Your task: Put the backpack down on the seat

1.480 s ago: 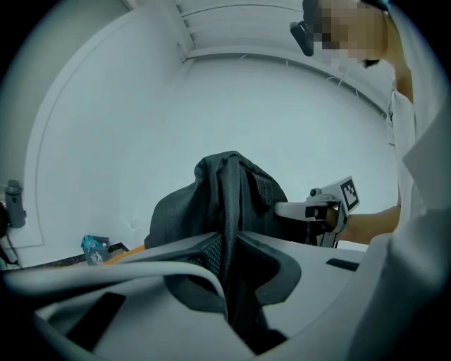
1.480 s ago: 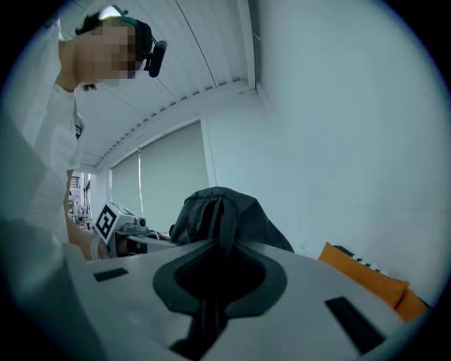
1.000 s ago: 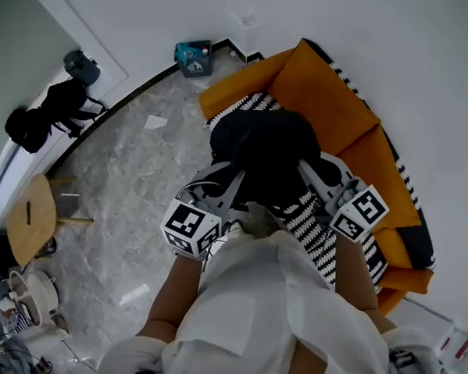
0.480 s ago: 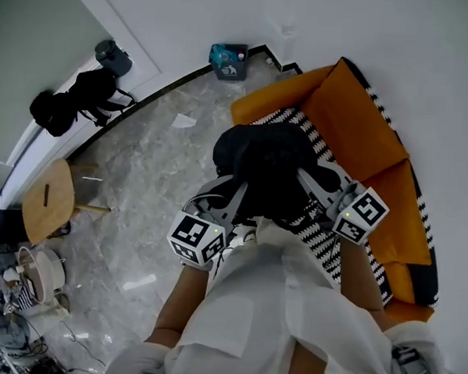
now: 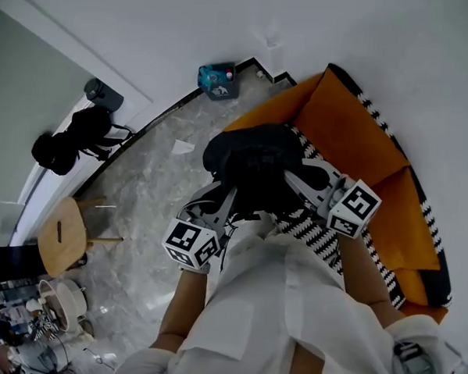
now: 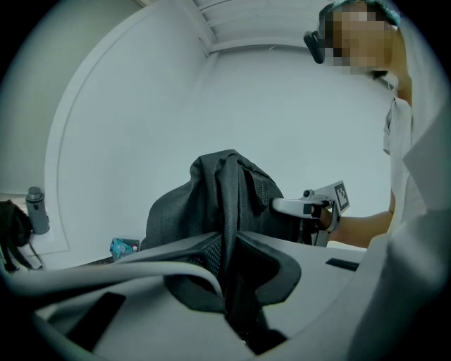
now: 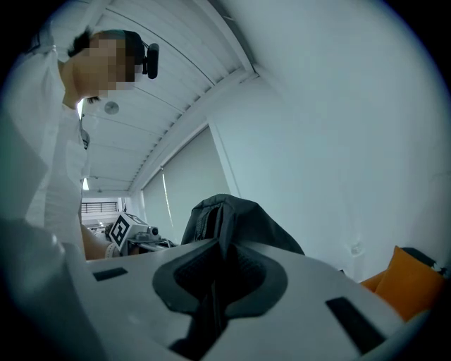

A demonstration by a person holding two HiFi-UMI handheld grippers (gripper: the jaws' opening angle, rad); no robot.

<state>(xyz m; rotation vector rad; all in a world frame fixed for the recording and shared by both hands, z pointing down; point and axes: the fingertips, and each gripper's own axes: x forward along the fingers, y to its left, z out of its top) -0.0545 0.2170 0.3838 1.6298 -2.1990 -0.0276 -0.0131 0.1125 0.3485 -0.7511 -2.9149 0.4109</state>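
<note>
A black backpack [image 5: 255,164] hangs in the air over the near end of the orange sofa's black-and-white striped seat [image 5: 325,238]. My left gripper [image 5: 229,193] is shut on one of its straps from the left. My right gripper [image 5: 291,176] is shut on another strap from the right. In the left gripper view the backpack [image 6: 225,201] rises above the jaws, with mesh strap fabric pinched between them, and the right gripper [image 6: 313,206] shows beyond. The right gripper view shows the backpack [image 7: 236,222] the same way, its strap clamped in the jaws.
Orange back cushions [image 5: 354,126] line the white wall behind the seat. On the marble floor are a round wooden stool [image 5: 59,236], a black bag [image 5: 72,139] by the wall, a teal box [image 5: 218,78] in the corner and a scrap of paper [image 5: 183,147].
Both grippers keep their hold on the backpack. The head view has swung, and the backpack has stayed over the sofa's near end, a little closer to the back cushions.
</note>
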